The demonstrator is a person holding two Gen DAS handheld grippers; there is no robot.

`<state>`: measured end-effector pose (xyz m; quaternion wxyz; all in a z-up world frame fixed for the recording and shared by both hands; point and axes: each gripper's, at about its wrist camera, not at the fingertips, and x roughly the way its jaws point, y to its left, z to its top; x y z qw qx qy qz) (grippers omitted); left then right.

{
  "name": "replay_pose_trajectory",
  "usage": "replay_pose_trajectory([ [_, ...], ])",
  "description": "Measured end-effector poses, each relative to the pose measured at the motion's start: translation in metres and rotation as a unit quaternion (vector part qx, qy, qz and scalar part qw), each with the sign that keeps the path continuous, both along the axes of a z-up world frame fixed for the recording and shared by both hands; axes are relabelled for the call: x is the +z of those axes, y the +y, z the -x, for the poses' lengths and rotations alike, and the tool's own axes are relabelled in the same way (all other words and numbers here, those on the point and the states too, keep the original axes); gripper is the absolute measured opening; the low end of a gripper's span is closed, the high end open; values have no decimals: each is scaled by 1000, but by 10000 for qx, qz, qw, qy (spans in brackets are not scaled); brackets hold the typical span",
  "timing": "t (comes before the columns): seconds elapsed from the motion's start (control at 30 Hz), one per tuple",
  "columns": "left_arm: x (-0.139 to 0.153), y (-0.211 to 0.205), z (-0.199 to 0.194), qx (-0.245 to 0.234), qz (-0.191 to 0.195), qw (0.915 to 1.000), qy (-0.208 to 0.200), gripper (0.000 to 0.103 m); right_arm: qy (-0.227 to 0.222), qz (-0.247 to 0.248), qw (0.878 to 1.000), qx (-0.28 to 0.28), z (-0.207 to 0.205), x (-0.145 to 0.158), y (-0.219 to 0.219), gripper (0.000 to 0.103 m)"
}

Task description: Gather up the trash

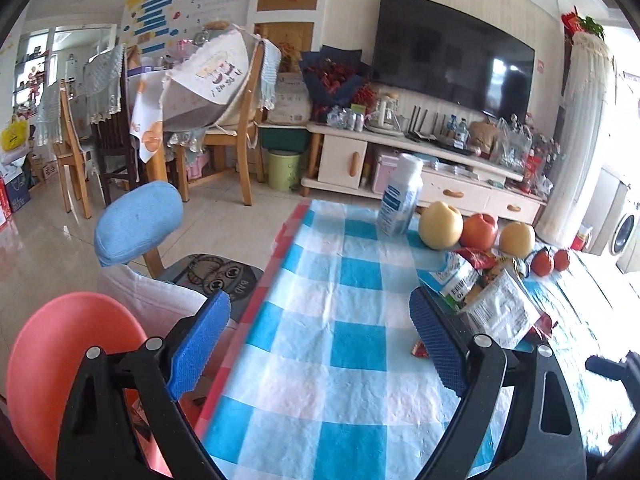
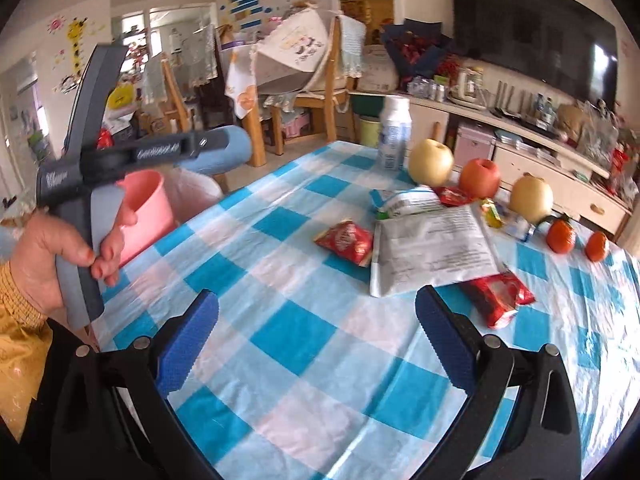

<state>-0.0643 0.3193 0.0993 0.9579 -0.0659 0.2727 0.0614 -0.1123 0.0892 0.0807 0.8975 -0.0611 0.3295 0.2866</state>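
The left tongs [image 1: 320, 344] stood released over the worktop's [image 1: 320, 380] left edge, nothing between the blue pads. The right tongs [image 2: 316, 344] were likewise spread wide and empty above the checked cloth near the front edge. In the right wrist view a hand [image 2: 52, 248] gripped the handle of the left tool over the worktop's left edge. Just off that edge stood a pink bin [image 2: 148, 208] lined with a white bag. Further in, toward the middle, lay the trash: a red wrapper [image 2: 346, 242], a silver-white pouch [image 2: 432, 248] just beside it, and a second red wrapper [image 2: 498, 294] touching the pouch's near right corner. Behind them sat a crumpled carton [image 2: 404, 202]. Along the far edge stood a white bottle [image 2: 394, 136], two pears, an apple [image 2: 480, 178] between them, and two tangerines.
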Motion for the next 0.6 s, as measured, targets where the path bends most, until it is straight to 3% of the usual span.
replay_pose_trajectory([
  [0.3, -9, -44, -18, -622, -13, 9979, 185, 90, 258, -627, 9937, -890, -32, 5, -76, 99],
  [0.43, -15, -67, -32, -879, 47, 9957, 302, 90, 378, -1073, 9837, -1394, -56, 5, -118, 99],
  [0.6, -15, -93, -59, -1111, 299, 9926, 386, 90, 339, -1279, 9705, -2013, -103, 2, -163, 99],
])
